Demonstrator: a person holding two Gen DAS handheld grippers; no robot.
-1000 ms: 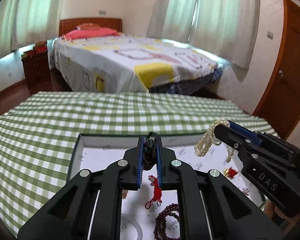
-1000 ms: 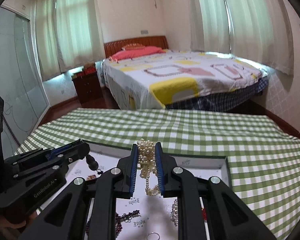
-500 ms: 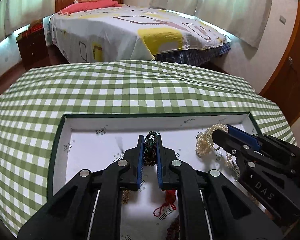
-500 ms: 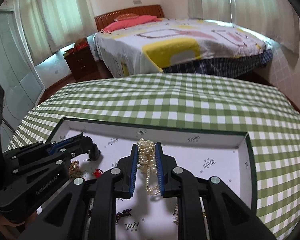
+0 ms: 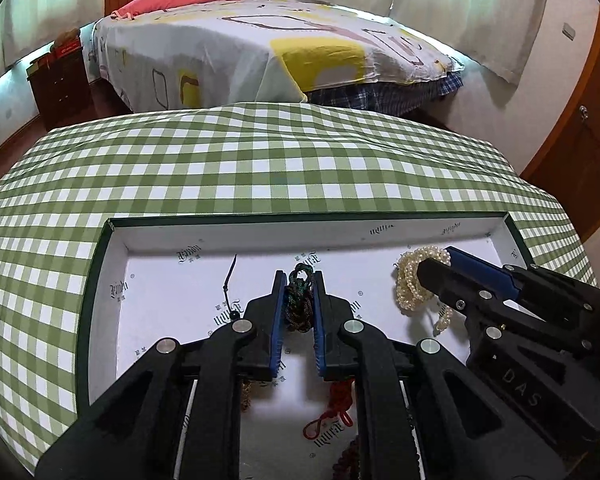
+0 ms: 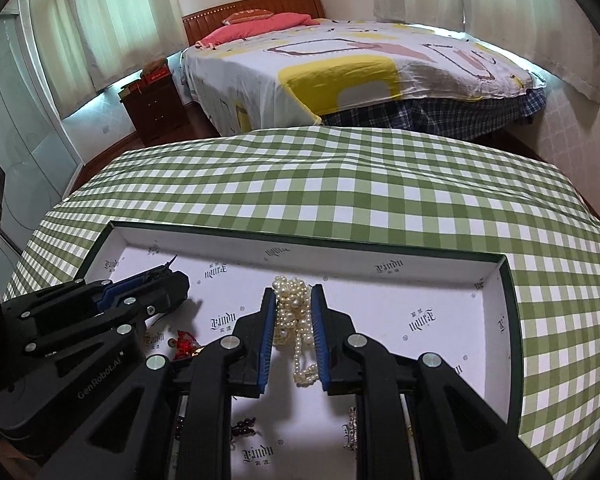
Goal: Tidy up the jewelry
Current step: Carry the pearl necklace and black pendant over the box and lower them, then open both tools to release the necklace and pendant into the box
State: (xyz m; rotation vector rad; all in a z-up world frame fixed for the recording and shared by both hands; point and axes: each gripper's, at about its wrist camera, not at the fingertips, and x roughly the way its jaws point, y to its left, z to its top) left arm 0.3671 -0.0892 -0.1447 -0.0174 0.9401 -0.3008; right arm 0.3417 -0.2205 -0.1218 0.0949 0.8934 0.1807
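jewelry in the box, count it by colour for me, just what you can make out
white pearl strand: 1
dark green cord piece: 1
red knot pieces: 2
dark red bead strings: 2
silver piece: 1
total: 7

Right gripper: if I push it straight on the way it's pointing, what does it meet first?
Judging by its wrist view, the right gripper, shut on the pearl necklace, points down at the white floor of the box. It would likely touch that floor first, short of the far wall; depth is unclear.
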